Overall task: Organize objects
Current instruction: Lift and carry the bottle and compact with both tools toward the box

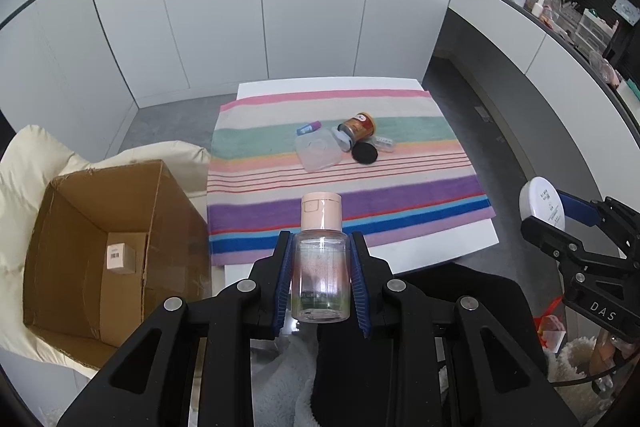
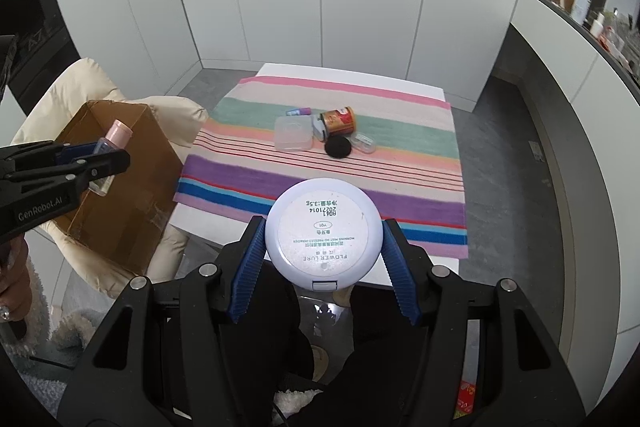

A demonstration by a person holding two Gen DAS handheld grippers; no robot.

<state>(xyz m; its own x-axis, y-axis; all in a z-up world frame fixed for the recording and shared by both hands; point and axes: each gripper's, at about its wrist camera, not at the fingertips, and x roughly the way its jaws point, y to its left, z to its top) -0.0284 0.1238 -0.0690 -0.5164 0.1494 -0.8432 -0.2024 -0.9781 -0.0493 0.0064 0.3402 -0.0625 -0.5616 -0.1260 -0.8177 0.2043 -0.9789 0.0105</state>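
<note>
Left wrist view is showing the left gripper [image 1: 320, 267] clenching a small clear bottle [image 1: 320, 275] with a pink cap, its blue pads [image 1: 281, 279] pressing on both sides of the body while the cap is pointing away over the near edge of the table [image 1: 440, 259]. Off to the left, an open cardboard box [image 1: 104, 251] is sitting on a cream padded cushion [image 1: 24, 171], with a small carton [image 1: 122, 253] lying inside it. Right wrist view is showing the right gripper [image 2: 323, 247] grasping a round white compact [image 2: 323, 231], printed underside facing the camera, its rim squeezed between the two ribbed pads.

Farther out, a striped cloth [image 1: 400, 195] is covering most of the tabletop. Lying together near its middle are a clear plastic square lid [image 1: 318, 151], a black round puff [image 1: 364, 151], an orange tin [image 1: 358, 126] tipped on its side, a small blue-and-purple tube [image 1: 309, 127], and what is probably a clear little case [image 1: 383, 143], too blurred to be sure. White cabinet panels [image 1: 280, 7] are standing beyond the table.
</note>
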